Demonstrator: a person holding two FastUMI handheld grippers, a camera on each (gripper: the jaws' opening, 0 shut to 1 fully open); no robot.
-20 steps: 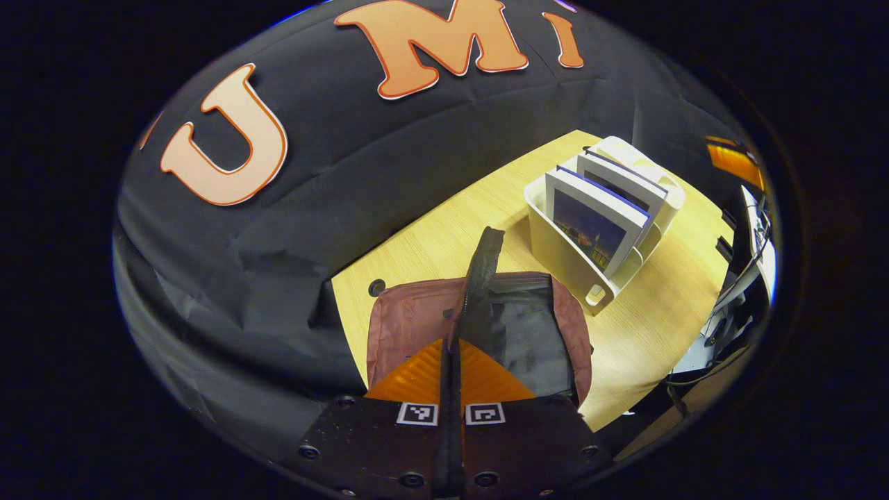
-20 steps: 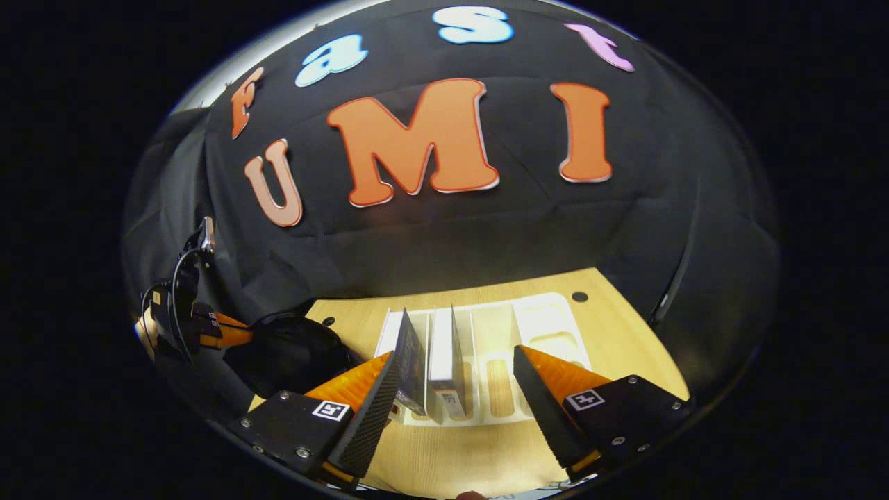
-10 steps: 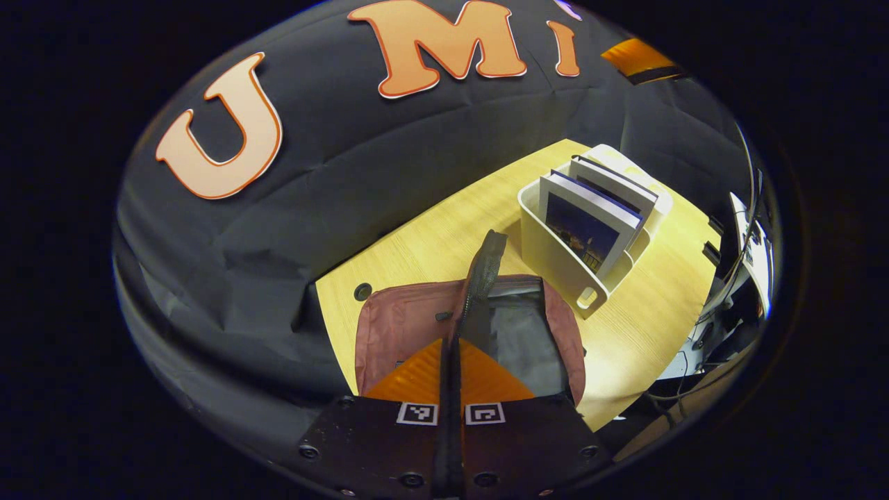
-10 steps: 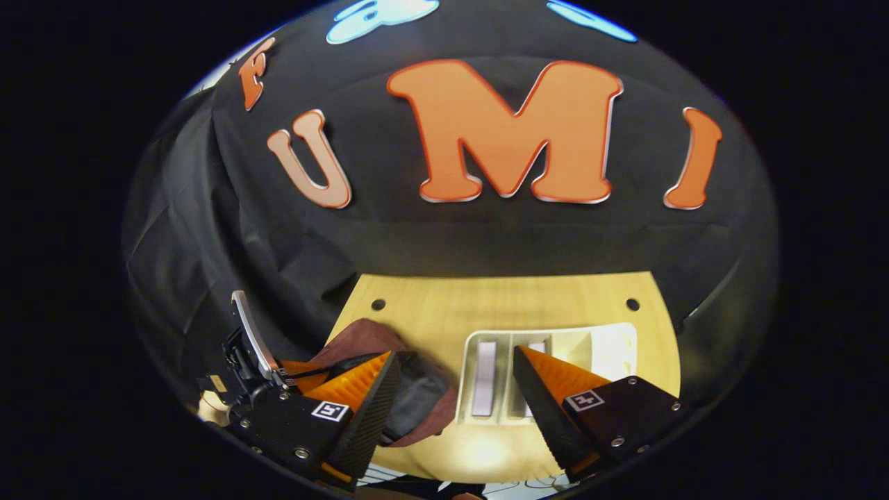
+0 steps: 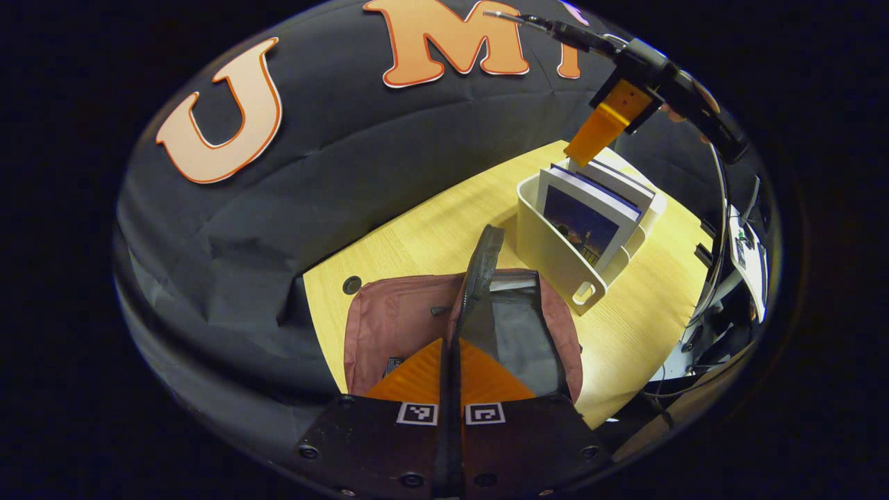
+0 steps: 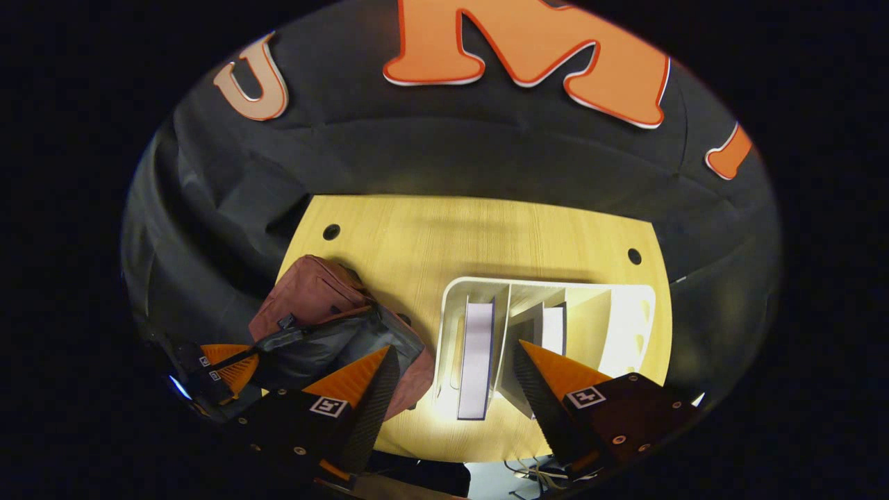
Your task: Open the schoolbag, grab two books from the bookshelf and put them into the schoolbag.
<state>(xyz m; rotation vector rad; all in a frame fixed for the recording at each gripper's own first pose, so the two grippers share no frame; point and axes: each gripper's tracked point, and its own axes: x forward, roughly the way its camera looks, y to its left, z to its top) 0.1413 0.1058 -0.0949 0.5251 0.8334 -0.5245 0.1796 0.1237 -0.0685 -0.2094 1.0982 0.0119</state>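
The right gripper (image 6: 451, 389) has swung over from the schoolbag side within the last second and now hangs above the bookshelf (image 6: 625, 305), looking almost straight down into it. Its jaws stand wide apart with nothing between them, bracketing the top edge of the nearer book (image 6: 476, 357); a second book (image 6: 553, 330) stands one slot over. In the left gripper view the same gripper reaches in from the upper right, its orange finger tip just above the books.

The left gripper (image 5: 450, 378) has its fingers pressed together on the dark zip edge of the schoolbag (image 5: 396, 326) and holds that flap (image 5: 479, 278) lifted, so the grey lining of the opening shows. The bag lies on the counter (image 5: 430, 222) just beside the bookshelf.

So the bag looks open and held ready, no book has left the shelf, and the step in hand seems to be the first pick: lowering and closing on the nearer book.
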